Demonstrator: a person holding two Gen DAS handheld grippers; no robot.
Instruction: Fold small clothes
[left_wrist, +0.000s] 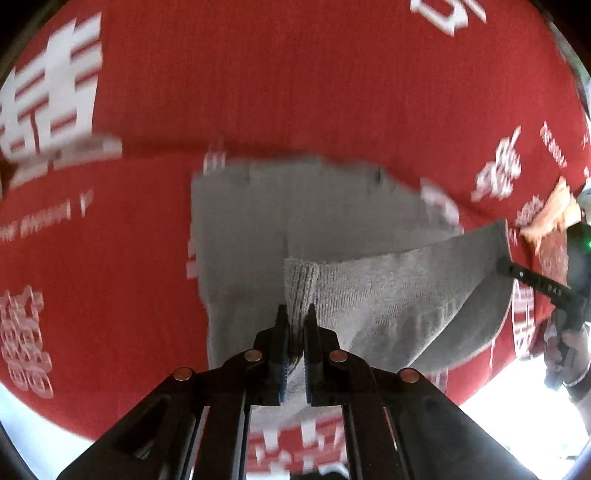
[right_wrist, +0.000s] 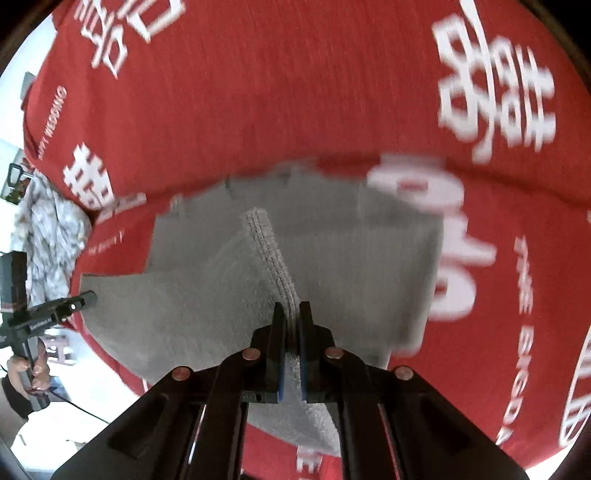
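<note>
A small grey garment (left_wrist: 240, 229) lies partly lifted over a red cloth (left_wrist: 295, 92) printed with white characters. My left gripper (left_wrist: 295, 314) is shut on a ribbed edge of the garment, holding it off the cloth. At the right of the left wrist view, my right gripper (left_wrist: 504, 264) pinches another edge of the same garment, and the fabric sags between the two. In the right wrist view my right gripper (right_wrist: 291, 310) is shut on the stitched hem of the grey garment (right_wrist: 351, 251). My left gripper (right_wrist: 90, 297) grips the garment's far left corner there.
The red cloth (right_wrist: 258, 92) covers the whole surface, and its near edge drops to a bright floor. An orange-tan item (left_wrist: 554, 210) lies at the right edge. A white-grey patterned fabric (right_wrist: 48, 229) sits off the left edge. A person's hand (right_wrist: 26, 369) holds the left gripper's handle.
</note>
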